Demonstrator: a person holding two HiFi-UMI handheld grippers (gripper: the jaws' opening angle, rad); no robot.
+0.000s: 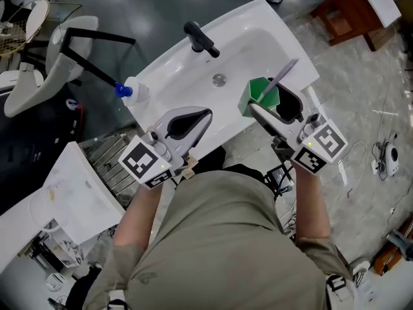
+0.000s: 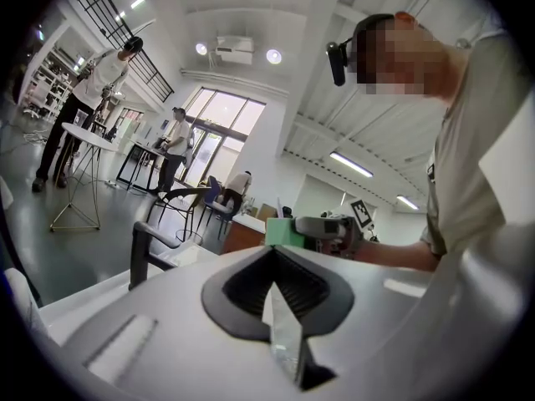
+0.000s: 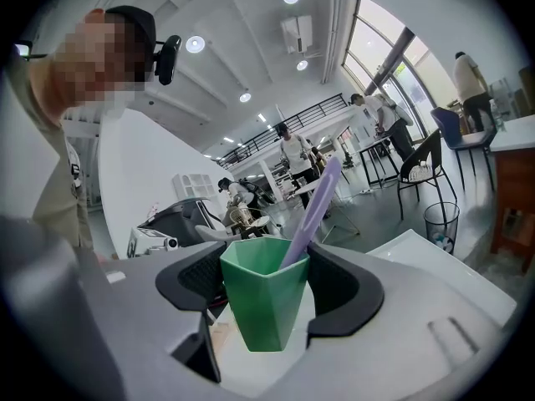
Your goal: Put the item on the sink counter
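Right gripper view: green cup (image 3: 263, 307), purple toothbrush (image 3: 316, 207) leaning inside, clamped mid-wall by right gripper (image 3: 269, 284), above front right rim of sink (image 1: 303, 57). Likely light, stiff, smooth plastic; tapered, could slip. Keep upright. Left gripper (image 1: 193, 118) closed, empty.

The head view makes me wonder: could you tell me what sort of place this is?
Likely a workshop or lab hall, not a bathroom: the sink stands free on a grey floor, with tables and people around.

Bright ceiling lights, fisheye-warped edges.
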